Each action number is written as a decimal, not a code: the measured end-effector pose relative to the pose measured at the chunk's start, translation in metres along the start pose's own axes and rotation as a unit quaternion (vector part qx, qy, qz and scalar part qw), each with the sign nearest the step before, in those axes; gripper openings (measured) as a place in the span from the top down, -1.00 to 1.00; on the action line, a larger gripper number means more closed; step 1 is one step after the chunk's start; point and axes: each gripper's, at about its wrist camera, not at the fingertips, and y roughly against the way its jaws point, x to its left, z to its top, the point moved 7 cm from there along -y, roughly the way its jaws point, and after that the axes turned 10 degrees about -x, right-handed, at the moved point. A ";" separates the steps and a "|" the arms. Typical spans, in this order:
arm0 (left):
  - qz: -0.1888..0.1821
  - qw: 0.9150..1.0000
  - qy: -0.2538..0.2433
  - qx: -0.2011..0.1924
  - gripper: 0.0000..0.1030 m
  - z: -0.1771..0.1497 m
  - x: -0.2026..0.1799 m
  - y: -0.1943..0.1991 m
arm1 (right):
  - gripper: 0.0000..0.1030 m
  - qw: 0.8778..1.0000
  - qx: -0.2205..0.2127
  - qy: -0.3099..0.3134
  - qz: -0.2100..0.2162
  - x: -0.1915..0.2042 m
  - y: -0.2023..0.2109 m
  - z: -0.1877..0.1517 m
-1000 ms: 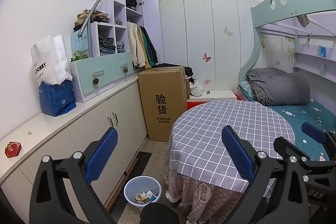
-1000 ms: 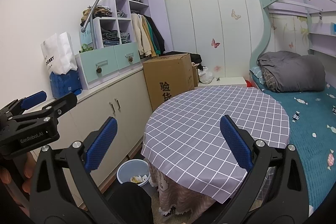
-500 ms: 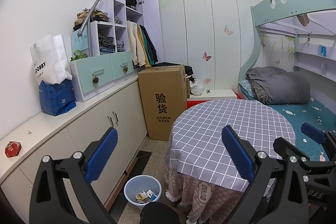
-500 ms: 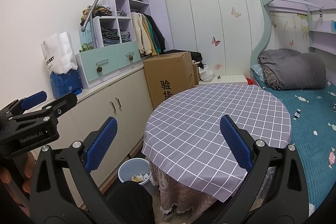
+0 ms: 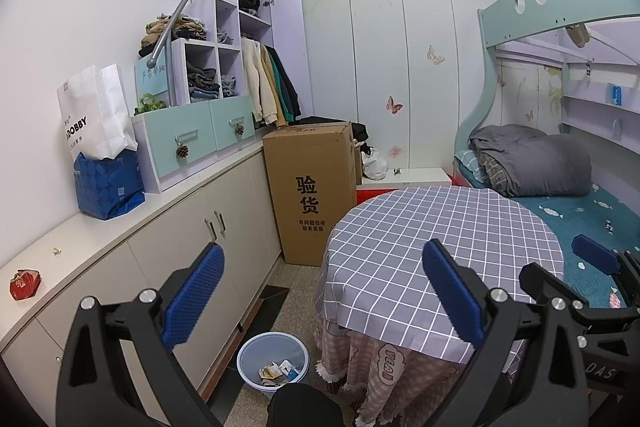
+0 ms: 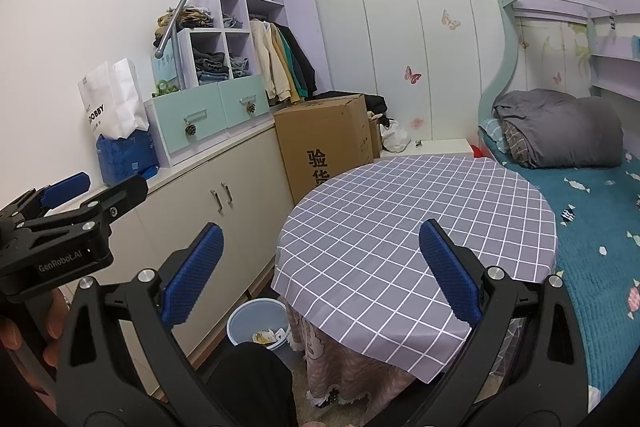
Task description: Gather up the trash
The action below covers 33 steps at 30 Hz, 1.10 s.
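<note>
Two tongs: both are held up in the air with their jaws spread wide and nothing between them; the left tongs (image 5: pixel 320 295) and the right tongs (image 6: pixel 320 267) face into the room side by side.

Trash on the counter: a small red crumpled wrapper (image 5: pixel 25 283) lies near the front edge at the near end of the long white counter (image 5: pixel 168 203); a tiny pale scrap (image 5: pixel 56 250) sits a little farther along, toward the blue bag (image 5: pixel 108 185).

Trash bin: a pale blue bin (image 5: pixel 273 363) stands on the floor between the counter's cupboards and the round table (image 5: pixel 440 227), already holding some paper bits.

Key relation: the red wrapper lies far to the left of the left tongs and slightly above their line of sight, so I judge a leftward swing is called for. The left tongs are the nearer pair; the right tongs (image 5: pixel 592 267) hang over by the bed (image 5: pixel 600 211).

Long axis: the wrapper looks lumpy rather than long, so I cannot tell a useful axis.

Table top: its checked cloth shows no trash.

Hidden or unclear: the right view never shows the wrapper, because the left tongs (image 6: pixel 68 203) block that stretch of counter. The bin is half covered by the table skirt there. A dark shape at the bottom edge of both views is cut off.
</note>
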 end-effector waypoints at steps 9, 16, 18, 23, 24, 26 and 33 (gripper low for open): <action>0.000 1.000 0.000 0.001 -0.89 -0.001 0.001 -0.001 | -0.87 1.000 0.003 -0.002 0.002 0.000 -0.002 0.000; 0.000 1.000 -0.001 0.001 -0.89 -0.001 0.001 -0.002 | -0.87 1.000 0.004 -0.002 0.003 0.002 -0.002 -0.001; 0.000 1.000 -0.001 0.001 -0.89 -0.001 0.001 -0.002 | -0.87 1.000 0.004 -0.003 0.004 0.002 -0.003 -0.002; -0.003 1.000 -0.003 0.002 -0.89 -0.005 0.004 -0.002 | -0.87 1.000 0.006 -0.004 0.003 0.000 -0.004 -0.003; -0.004 1.000 -0.003 0.004 -0.89 -0.006 0.005 -0.002 | -0.87 1.000 0.006 -0.005 0.003 0.000 -0.004 -0.004; -0.006 1.000 -0.003 0.007 -0.89 -0.009 0.006 -0.005 | -0.87 1.000 0.009 -0.008 0.003 -0.001 -0.006 -0.006; -0.007 0.999 -0.012 0.030 -0.89 -0.021 0.000 -0.025 | -0.87 0.999 0.030 -0.026 -0.007 -0.019 -0.020 -0.023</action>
